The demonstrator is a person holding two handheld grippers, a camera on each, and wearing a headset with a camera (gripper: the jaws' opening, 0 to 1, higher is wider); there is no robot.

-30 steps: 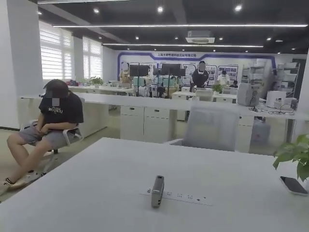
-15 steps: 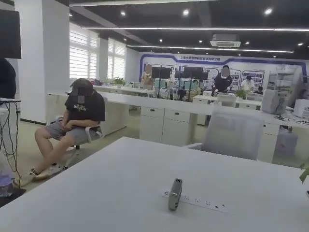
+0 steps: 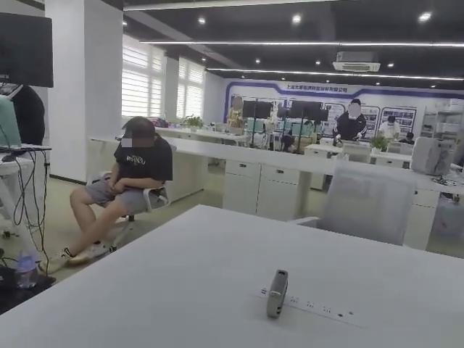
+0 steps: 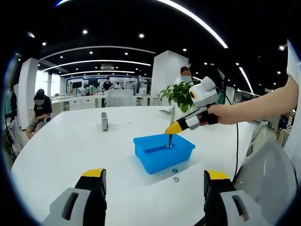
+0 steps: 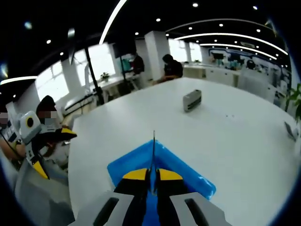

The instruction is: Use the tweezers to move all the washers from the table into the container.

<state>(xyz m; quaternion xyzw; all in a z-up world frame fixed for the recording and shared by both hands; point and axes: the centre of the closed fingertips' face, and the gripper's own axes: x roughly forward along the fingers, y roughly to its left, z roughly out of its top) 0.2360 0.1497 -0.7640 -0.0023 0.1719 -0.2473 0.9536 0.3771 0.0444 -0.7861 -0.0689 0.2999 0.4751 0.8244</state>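
washers on table: 2 | container: 1 | tweezers: 1 | hand-held grippers: 2

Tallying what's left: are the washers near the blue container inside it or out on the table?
Out: the left gripper view shows two washers lying on the table beside the blue container.

Left gripper: jaws spread wide, yellow tips well apart, nothing between them.

Right gripper: enters the left gripper view from the right, tilted nose-down, yellow tips drawn together. Hand wrapped round its grip. Bare forearm reaches in from the right edge, stretched out nearly straight.

Right gripper view: jaws closed on the tweezers, which jut straight ahead between the yellow tips. Pinch looks firm, though blur softens the contact.
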